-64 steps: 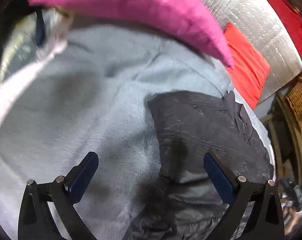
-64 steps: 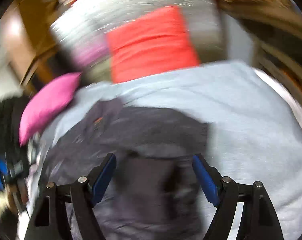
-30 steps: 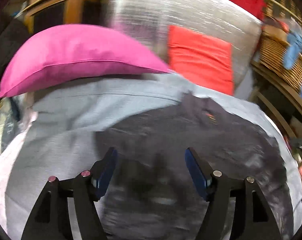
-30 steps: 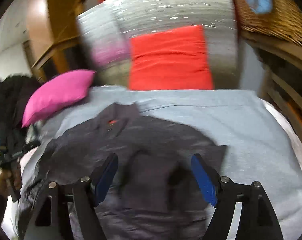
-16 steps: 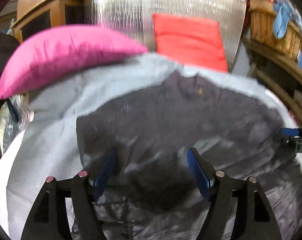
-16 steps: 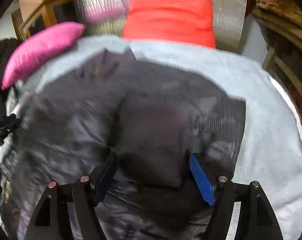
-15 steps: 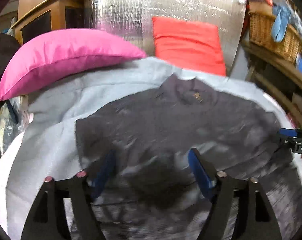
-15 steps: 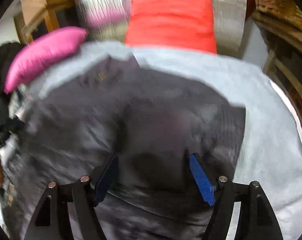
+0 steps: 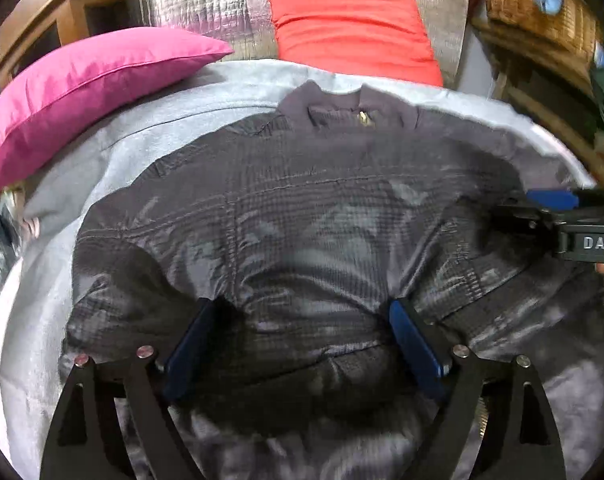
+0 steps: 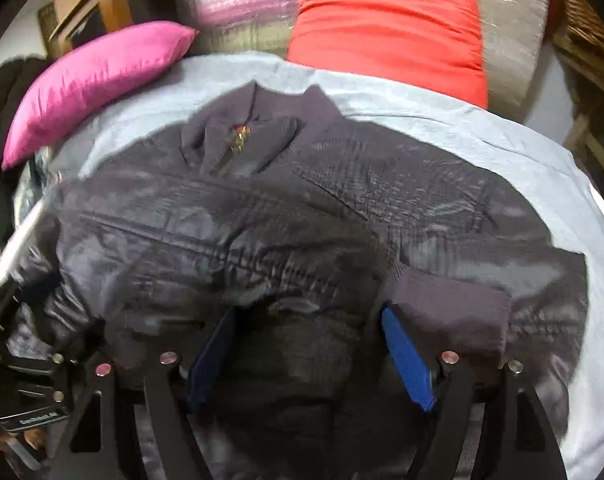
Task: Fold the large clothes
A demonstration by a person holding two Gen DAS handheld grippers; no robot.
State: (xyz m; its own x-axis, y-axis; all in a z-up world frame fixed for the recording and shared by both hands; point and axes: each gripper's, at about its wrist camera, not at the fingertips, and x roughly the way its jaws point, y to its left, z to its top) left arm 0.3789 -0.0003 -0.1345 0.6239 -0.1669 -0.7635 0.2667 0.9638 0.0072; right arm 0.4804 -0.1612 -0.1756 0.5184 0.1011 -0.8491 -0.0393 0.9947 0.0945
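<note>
— Spread out since the earlier pictures, the dark jacket (image 9: 302, 216) is now seen laid wide, where before only a bunched part of it was shown; both views have been drawn back and squared up to it.

— Where is it placed?

— It is laid front-up on the grey blanket (image 9: 114, 148), its collar (image 10: 254, 120) turned toward the red cushion (image 9: 354, 28); the pink pillow (image 9: 82, 80) is set off to the collar's left.

— Which step is judged to be in hand?

— Flattening before the first fold, it is judged. The left gripper (image 9: 302, 344) is held wide open over the hem, nothing pinched. The right gripper (image 10: 310, 352) is likewise spread apart over the lower body, just beside a ribbed cuff (image 10: 450, 312) that is folded in over the front.

— What is called for next?

— A sleeve or side edge would need to be pinched and carried across toward the zip line; the hem wrinkles should be smoothed first.

— How is the jacket seen to look?

— A shiny, faintly checked shell is shown, puffy and creased, with a gold zip pull (image 10: 240, 136) at the neck. Slippery handling is to be expected.
</note>
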